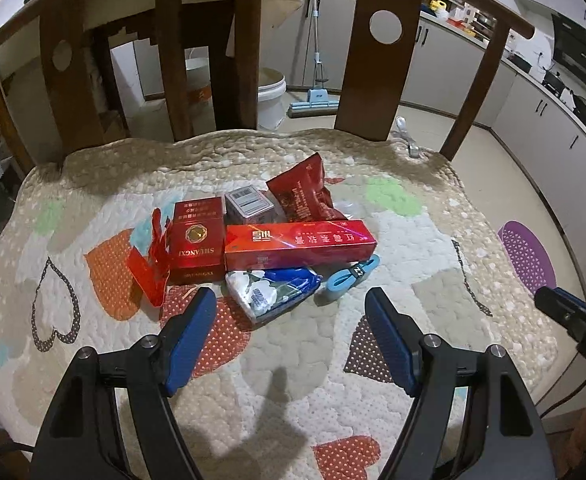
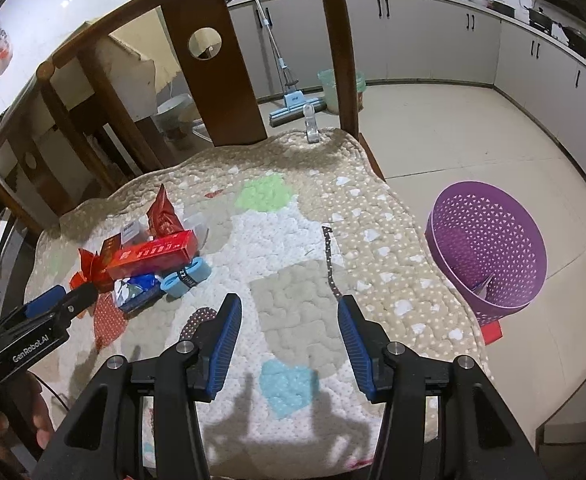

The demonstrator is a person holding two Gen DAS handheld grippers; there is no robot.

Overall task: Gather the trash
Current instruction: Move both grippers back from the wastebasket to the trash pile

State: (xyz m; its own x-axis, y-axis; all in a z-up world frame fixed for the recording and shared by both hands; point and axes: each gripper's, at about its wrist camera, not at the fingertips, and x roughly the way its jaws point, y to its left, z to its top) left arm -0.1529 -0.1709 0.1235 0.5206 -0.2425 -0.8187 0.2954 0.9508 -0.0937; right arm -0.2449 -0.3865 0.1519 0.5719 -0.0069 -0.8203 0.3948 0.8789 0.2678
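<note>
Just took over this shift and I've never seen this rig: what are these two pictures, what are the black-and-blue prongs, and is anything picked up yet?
Each picture comes from a camera on a hand-held gripper, looking along its two blue-padded fingers. The left gripper and right gripper are both open and hold nothing. On the quilted cushion lies the trash: a long red carton, a red cigarette pack, a red pouch, a tissue pack and a blue roll. A purple basket stands on the floor beside the cushion.

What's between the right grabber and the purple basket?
Only bare quilted cushion and then floor lie between the open right gripper and the purple basket. The right wrist view shows it best; no trash sits there.
</note>
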